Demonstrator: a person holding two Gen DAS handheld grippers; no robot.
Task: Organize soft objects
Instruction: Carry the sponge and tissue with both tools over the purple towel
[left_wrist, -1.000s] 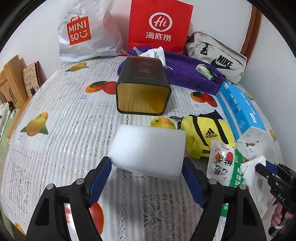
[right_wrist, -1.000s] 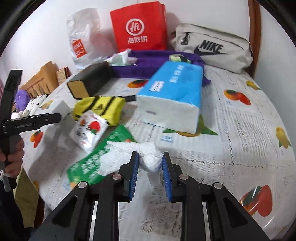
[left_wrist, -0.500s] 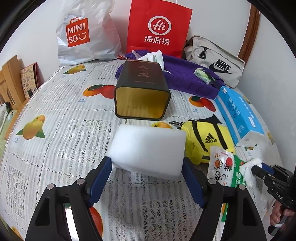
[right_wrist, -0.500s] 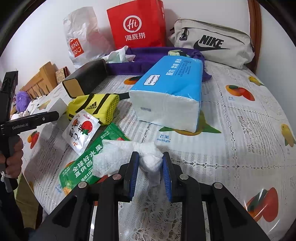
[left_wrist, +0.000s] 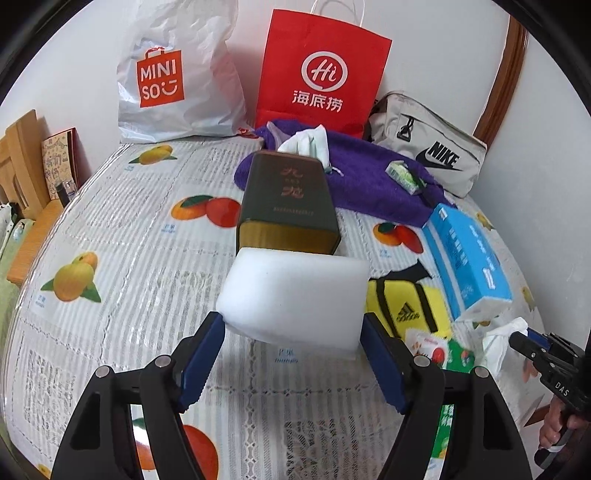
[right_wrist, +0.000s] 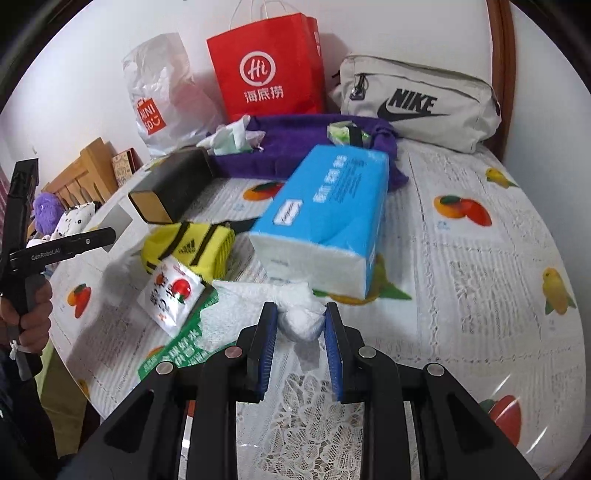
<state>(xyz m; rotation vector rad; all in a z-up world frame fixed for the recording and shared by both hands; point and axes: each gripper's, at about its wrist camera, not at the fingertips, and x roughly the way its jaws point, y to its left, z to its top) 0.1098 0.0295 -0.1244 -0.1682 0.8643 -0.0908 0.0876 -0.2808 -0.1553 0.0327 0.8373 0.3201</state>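
Note:
My left gripper is shut on a white foam block and holds it above the table, in front of the open end of a dark tin box lying on its side. My right gripper is shut on a crumpled white tissue above the tablecloth; it also shows at the right edge of the left wrist view. A purple towel with a tissue wad lies behind the tin.
A yellow Adidas pouch, a blue tissue pack, snack packets, a Nike bag, a red paper bag and a Miniso bag crowd the fruit-print tablecloth. Wooden furniture stands left.
My left gripper has carried the foam block forward to the tin's open end. My right gripper has lifted the tissue and moved toward the blue pack.

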